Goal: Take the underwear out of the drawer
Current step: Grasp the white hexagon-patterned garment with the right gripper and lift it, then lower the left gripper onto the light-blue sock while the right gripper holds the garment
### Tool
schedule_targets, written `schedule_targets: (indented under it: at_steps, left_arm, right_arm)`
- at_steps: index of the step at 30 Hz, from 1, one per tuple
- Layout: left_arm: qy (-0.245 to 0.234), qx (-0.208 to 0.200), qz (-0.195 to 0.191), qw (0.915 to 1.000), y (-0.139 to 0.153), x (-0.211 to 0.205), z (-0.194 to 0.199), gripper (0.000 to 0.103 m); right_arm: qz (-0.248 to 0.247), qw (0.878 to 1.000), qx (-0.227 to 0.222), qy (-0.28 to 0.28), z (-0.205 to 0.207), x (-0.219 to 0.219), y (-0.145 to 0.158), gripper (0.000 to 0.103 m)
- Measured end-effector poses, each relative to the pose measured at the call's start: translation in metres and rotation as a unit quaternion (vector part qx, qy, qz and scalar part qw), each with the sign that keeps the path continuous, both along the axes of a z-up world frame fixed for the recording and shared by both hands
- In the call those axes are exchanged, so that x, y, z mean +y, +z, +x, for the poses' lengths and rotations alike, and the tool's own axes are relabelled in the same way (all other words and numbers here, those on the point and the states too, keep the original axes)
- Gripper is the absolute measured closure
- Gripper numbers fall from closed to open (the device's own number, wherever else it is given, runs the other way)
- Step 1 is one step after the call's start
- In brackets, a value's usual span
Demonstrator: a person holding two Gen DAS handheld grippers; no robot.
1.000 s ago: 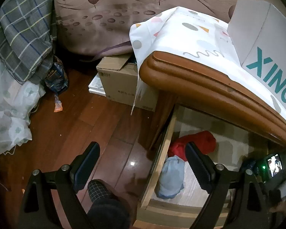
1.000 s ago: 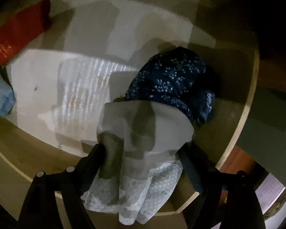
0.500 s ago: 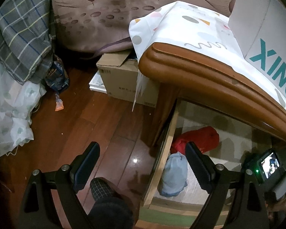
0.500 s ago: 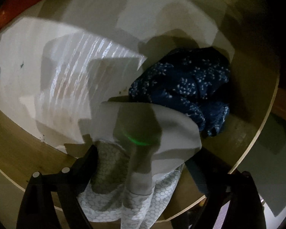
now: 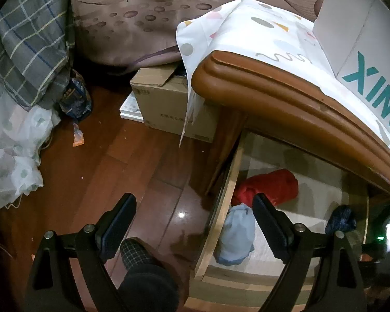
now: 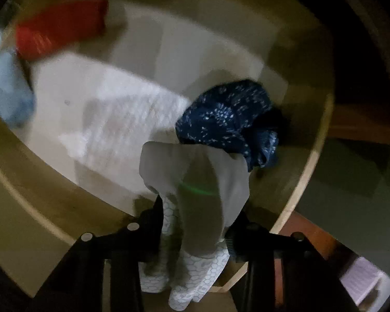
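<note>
Grey-and-white underwear (image 6: 195,195), honeycomb print on its lower part, hangs pinched between the fingers of the right gripper (image 6: 195,223), jaws clenched on the cloth. The piece sits directly ahead of that gripper, just over the near right corner of the open drawer (image 6: 312,156); its long axis runs down along the gripper's line, plain grey band toward the drawer, printed end drooping back under the fingers. Whether the cloth's tail touches the drawer's front rail is hard to tell, since the right wrist view is blurred and dim. Just behind it lies a crumpled dark blue garment (image 6: 231,119), touching or nearly touching the grey band. Well apart, at the far left end of the drawer, sit a red roll (image 6: 62,28) and a light blue bundle (image 6: 11,93) on the pale liner. The left gripper (image 5: 195,223) hangs wide open and holds nothing, out over the wood floor (image 5: 104,161) beside the drawer's left side, with the light blue bundle close to its right finger. Judgement: the right hand is the one engaged, and the next move is a lift up and back toward the person, clear of the front rail. Risk: the blue garment snagging and riding along. Above, a patterned cloth (image 5: 247,26) covers the cabinet top (image 5: 273,98).
</note>
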State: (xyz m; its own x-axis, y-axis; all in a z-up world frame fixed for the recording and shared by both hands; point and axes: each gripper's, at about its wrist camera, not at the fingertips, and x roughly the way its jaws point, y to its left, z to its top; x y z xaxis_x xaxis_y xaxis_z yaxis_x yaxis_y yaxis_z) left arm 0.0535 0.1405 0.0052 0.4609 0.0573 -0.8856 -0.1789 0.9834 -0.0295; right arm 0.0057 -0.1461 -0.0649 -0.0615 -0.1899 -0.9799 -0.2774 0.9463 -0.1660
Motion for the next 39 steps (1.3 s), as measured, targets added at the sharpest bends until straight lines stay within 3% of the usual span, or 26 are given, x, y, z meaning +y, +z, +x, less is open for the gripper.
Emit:
schedule_targets:
  at_steps: [5, 9, 13, 17, 20, 23, 26, 34, 39]
  left_arm:
    - [-0.006, 0.005, -0.007, 0.9999, -0.003, -0.003, -0.001, 0.014]
    - [-0.025, 0.017, -0.008, 0.9995, -0.009, -0.011, 0.000, 0.014]
    - [-0.044, 0.032, -0.004, 0.9985, -0.018, -0.022, 0.001, 0.014]
    - [-0.061, 0.057, -0.037, 0.9958, -0.031, -0.031, 0.005, 0.014]
    - [-0.077, 0.070, -0.028, 0.9942, -0.034, -0.044, 0.003, 0.014]
    - [-0.093, 0.079, -0.033, 0.9919, -0.036, -0.057, 0.000, 0.014]
    - [-0.099, 0.100, -0.067, 0.9878, -0.043, -0.065, -0.001, 0.014]
    - [-0.071, 0.149, -0.095, 0.9817, -0.064, -0.072, 0.004, 0.015]
    - [-0.038, 0.175, -0.106, 0.9781, -0.079, -0.075, 0.010, 0.017]
  right_arm:
    - [0.071, 0.993, -0.085, -0.038, -0.014, -0.010, 0.041, 0.065]
    - [0.124, 0.976, -0.163, -0.077, -0.036, -0.025, 0.070, 0.065]
    - [0.172, 0.955, -0.218, -0.102, -0.028, -0.037, 0.091, 0.065]
    - [0.218, 0.932, -0.257, -0.133, -0.024, -0.055, 0.102, 0.065]
    - [0.253, 0.918, -0.265, -0.154, -0.031, -0.068, 0.093, 0.065]
    - [0.263, 0.919, -0.236, -0.173, -0.028, -0.070, 0.077, 0.065]
    - [0.273, 0.918, -0.223, -0.180, -0.026, -0.068, 0.068, 0.065]
    - [0.298, 0.899, -0.266, -0.181, -0.032, -0.077, 0.092, 0.065]
    - [0.322, 0.889, -0.258, -0.199, -0.032, -0.086, 0.091, 0.065]
